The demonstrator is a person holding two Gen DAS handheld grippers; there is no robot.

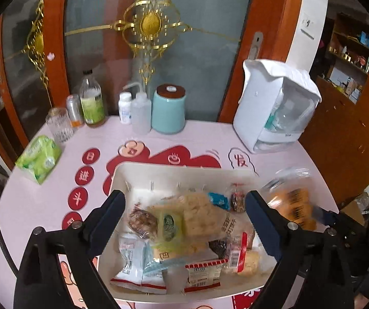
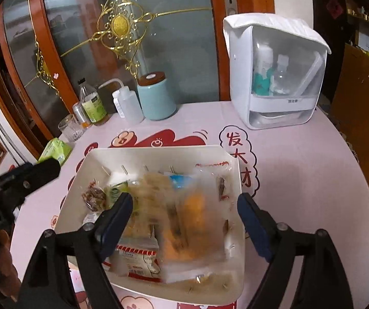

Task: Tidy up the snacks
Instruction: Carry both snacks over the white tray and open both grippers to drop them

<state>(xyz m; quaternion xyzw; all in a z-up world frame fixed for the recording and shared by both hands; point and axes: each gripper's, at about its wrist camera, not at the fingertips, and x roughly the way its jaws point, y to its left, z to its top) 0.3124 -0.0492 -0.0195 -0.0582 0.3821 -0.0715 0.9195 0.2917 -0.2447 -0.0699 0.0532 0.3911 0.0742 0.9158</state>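
Pink worktop carried your white bin near its front edge, already heaped with snacks; both tools, left and right, hung spread, an orange packet blurred between the right's jaws, seemingly dropping in.

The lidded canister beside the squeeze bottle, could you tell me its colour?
The canister is pale teal with a brown lid, clearest in the right wrist view.

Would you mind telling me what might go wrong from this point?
The blurred orange packet lies between the open right tongs near the right wall of the white bin; it may land outside. The bin is heaped, so packets could slide off. The left tongs hover close and might collide.
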